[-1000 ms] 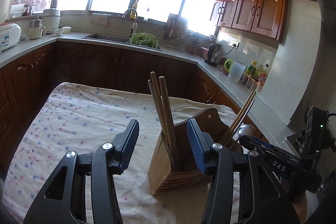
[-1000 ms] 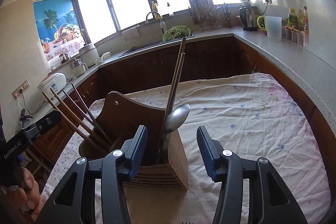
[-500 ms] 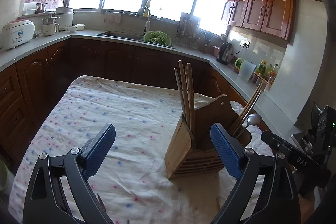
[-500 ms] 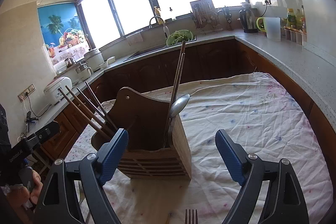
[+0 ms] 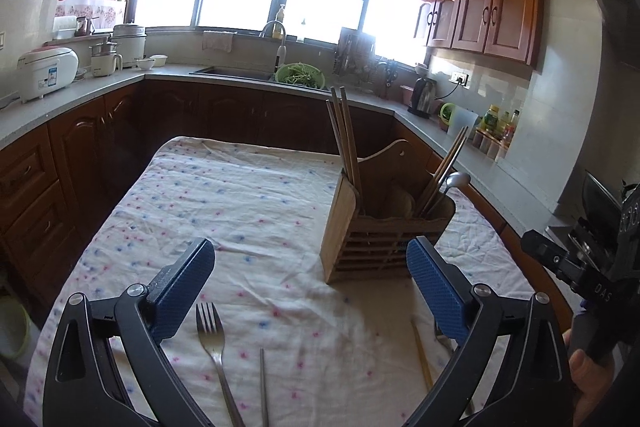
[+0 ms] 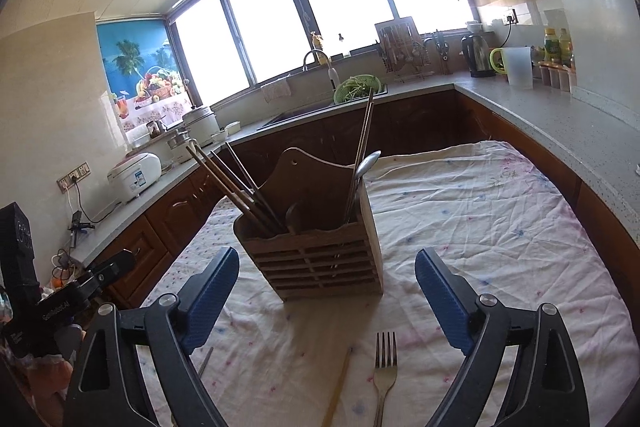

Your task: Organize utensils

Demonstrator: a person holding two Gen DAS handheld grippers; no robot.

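- Grippers: left gripper (image 5: 310,281) and right gripper (image 6: 326,289) have just been opening, now wide, nothing between.
- Holder (image 5: 380,227), ahead of both, looks farther off than a second ago.
- Forks (image 5: 214,343) (image 6: 385,371), below the jaws, likely next.

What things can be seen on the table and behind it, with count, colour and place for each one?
holder: one, brown wood, upright on the tablecloth.
chopsticks: several, brown, standing in the holder.
spoon: one, silver, in the holder.
forks: two, silver, flat on the near cloth, the other fork further right.
loose chopsticks: at least two, one light wood, one grey, near the forks.
tablecloth: one, white with small dots, on the table.
green bowl: one, by the sink.
kettle: one, dark, on the counter.
left gripper: jaws open, empty.
right gripper: jaws open, empty.
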